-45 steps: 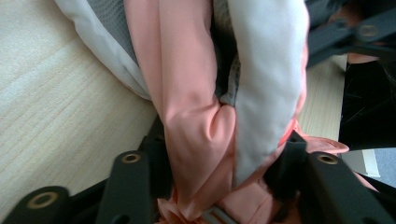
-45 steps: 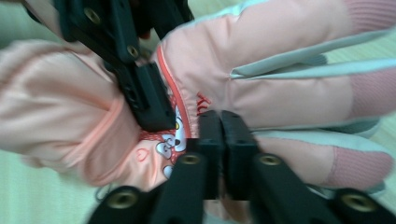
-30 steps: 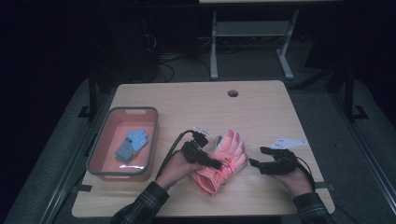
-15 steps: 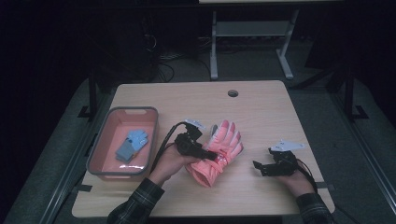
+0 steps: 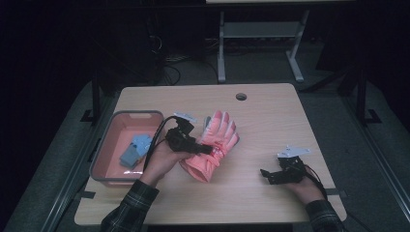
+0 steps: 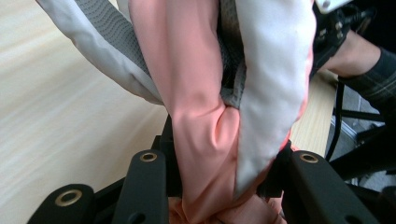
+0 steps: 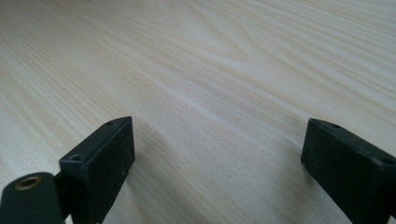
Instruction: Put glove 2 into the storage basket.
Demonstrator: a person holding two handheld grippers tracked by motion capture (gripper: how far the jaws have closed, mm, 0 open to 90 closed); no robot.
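Right of the pink bin point(image 5: 112, 126), near mid-surface: coral glove point(image 5: 212, 147), fingers pointing toward the far edge, cuff toward the person. Left tongs point(image 5: 209, 150) clenched on it about the wrist band, reaching in from the bin side. Through the left gripper view, coral and pale grey fabric point(image 6: 219, 116) bunched and squeezed between the two black jaws, filling the gap; grey textured palm panel showing behind. Glove apparently raised off the wood at the gripped part, though contact at the cuff end cannot be told from above.

Well right of the glove, near the person's edge of the surface point(image 5: 270, 111): right tongs point(image 5: 265, 175), released, jaws spread wide, having just been opening. Nothing between them; through the right gripper view, bare pale wood grain point(image 7: 210, 93) between and beyond the black pads, jaws held low over it.

Inside the bin, left of the glove: blue item point(image 5: 135, 149), folded or crumpled, lying on the bin floor toward its right wall; kind not legible. Bin set along the left edge of the surface, rim grey, walls pink.

Far of the glove, toward the back edge: round cable hole point(image 5: 241, 96). Plaid sleeves entering from the near edge on either side of the glove. Cable looping from the left tongs over the bin's right rim.
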